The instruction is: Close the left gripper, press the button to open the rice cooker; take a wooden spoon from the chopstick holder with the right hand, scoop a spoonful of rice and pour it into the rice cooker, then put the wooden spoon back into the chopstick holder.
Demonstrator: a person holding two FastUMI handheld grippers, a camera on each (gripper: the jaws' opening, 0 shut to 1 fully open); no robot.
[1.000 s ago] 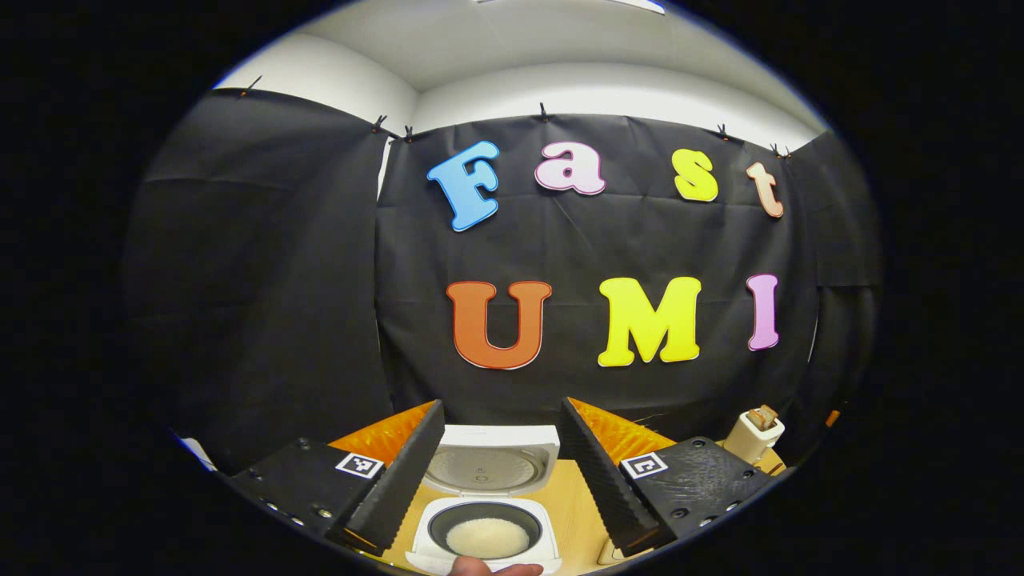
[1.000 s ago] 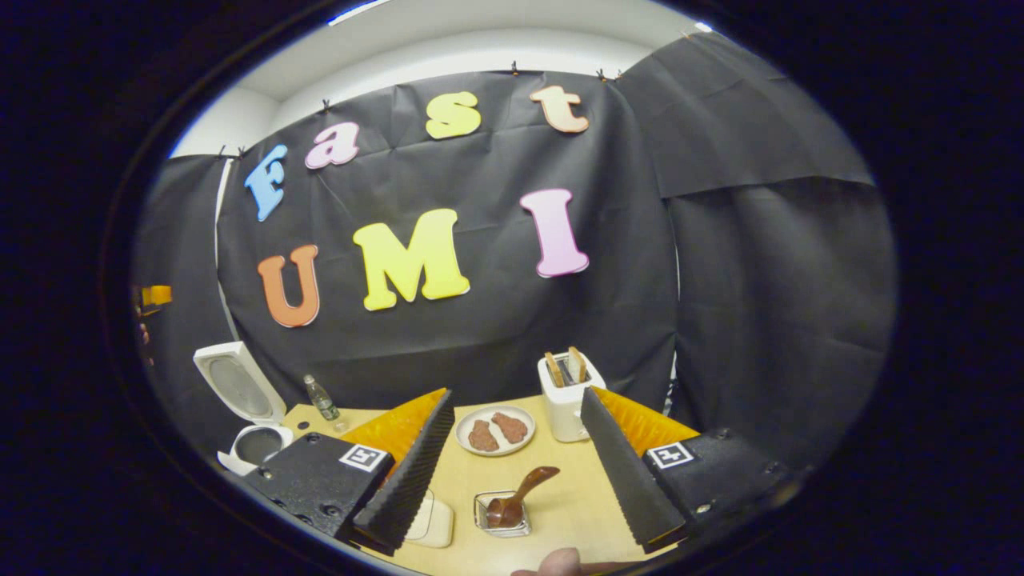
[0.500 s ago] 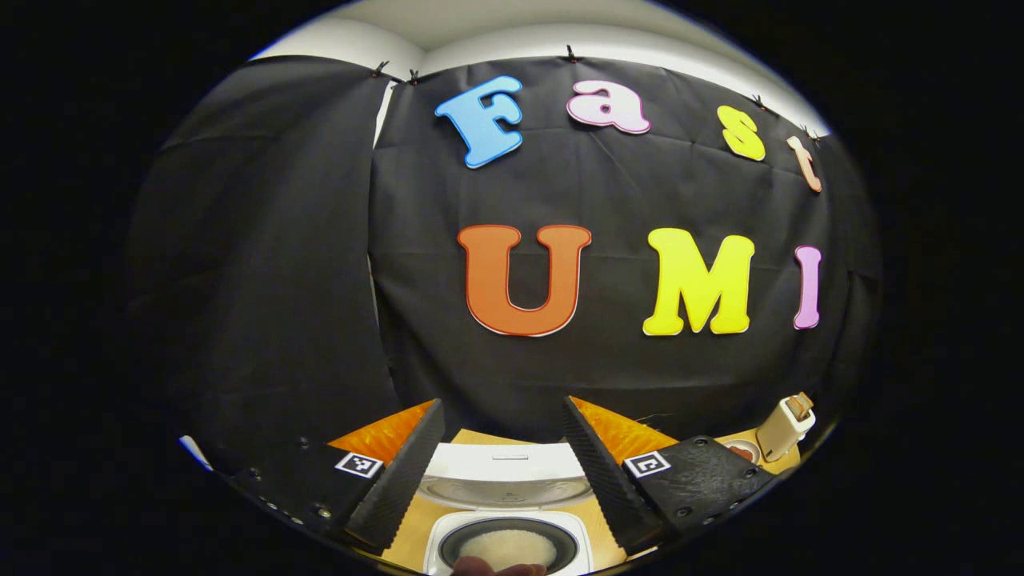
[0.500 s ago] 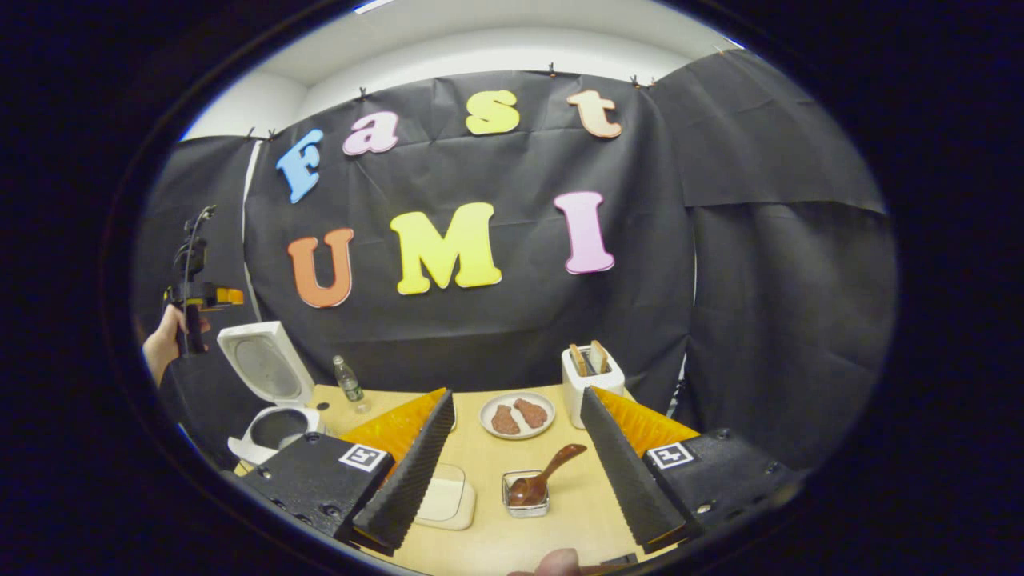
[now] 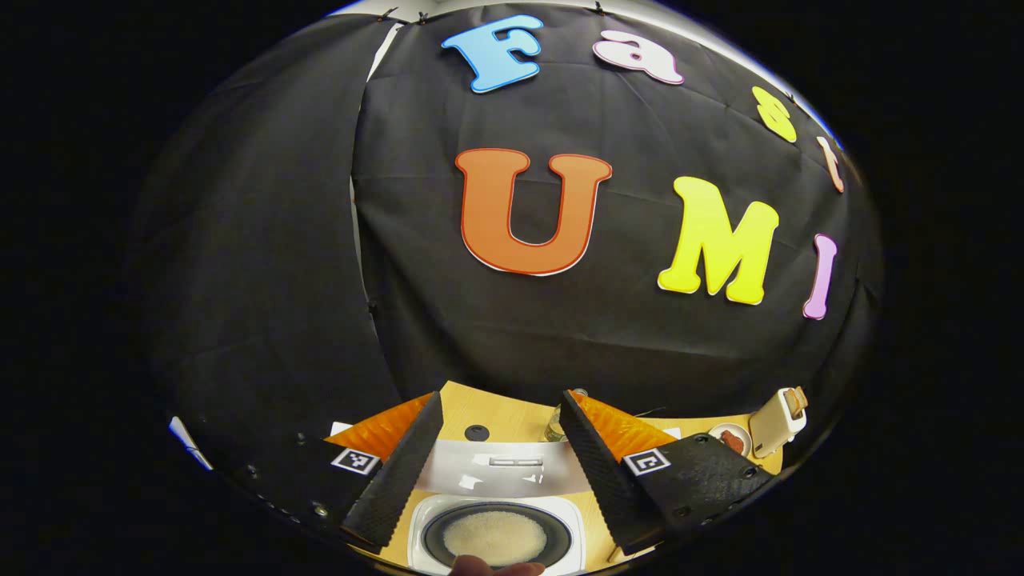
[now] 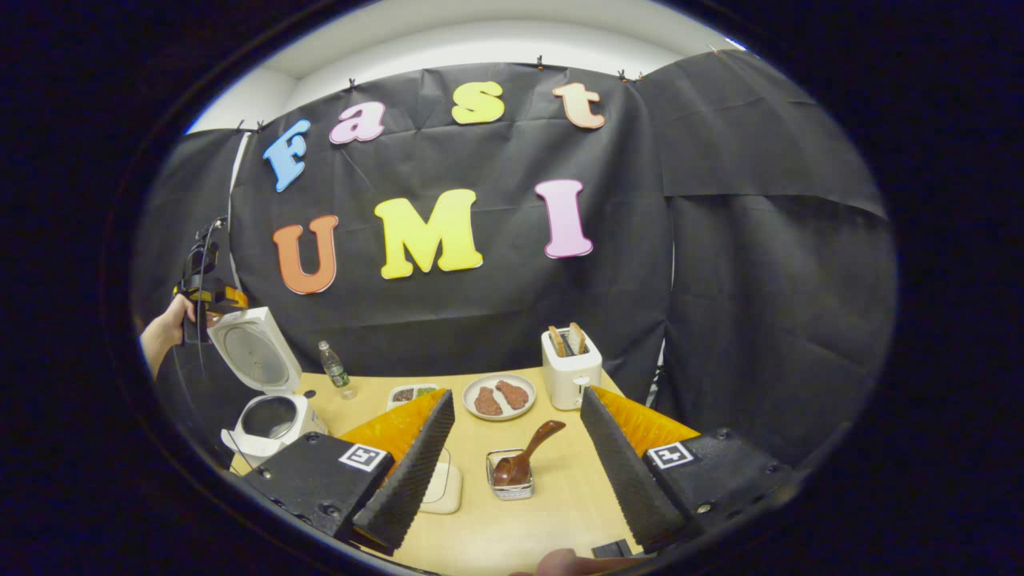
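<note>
The rice cooker (image 5: 494, 512) stands open with rice inside; the wooden spoon (image 6: 524, 456) rests in its holder (image 6: 510, 486). My right gripper (image 6: 512, 464) and left gripper (image 5: 496, 464) fingers are wide and empty.

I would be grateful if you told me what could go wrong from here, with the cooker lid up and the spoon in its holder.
The wooden spoon leans tilted in a small, light-looking holder; returning or regrasping it with the open right gripper might tip that holder. The left gripper, held beside the raised lid, might knock it down over the rice cooker.
</note>
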